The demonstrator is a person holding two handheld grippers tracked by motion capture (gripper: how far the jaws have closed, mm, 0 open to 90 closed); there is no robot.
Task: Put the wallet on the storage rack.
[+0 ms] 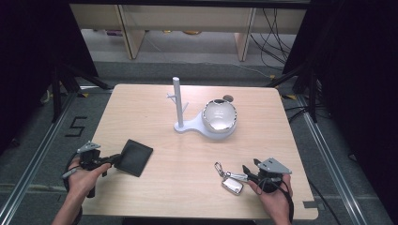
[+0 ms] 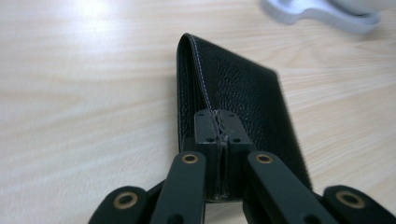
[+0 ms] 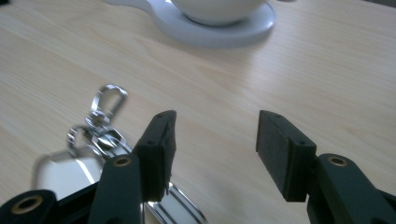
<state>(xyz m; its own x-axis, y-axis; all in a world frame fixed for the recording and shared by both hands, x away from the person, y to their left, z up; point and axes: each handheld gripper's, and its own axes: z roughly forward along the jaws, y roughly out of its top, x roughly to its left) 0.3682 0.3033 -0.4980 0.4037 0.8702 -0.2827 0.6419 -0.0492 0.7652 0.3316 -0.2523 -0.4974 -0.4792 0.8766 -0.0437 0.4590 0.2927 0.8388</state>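
My high view looks forward and down over the whole surface (image 1: pixel 187 187). My left gripper view sits low and close behind its jaws, facing a wallet (image 2: pixel 243 88). My right gripper view faces the white stand (image 3: pixel 224 28), which all three views share.

I've got a black pebbled-leather wallet (image 2: pixel 243 88) with pale stitching along its edge, on a light wood-grain table (image 1: pixel 155 185). Silver key fob (image 1: pixel 232 184) with chrome clip. White stand (image 1: pixel 184 125), bowl (image 1: pixel 219 116) white with silvery rim, at 1 o'clock.
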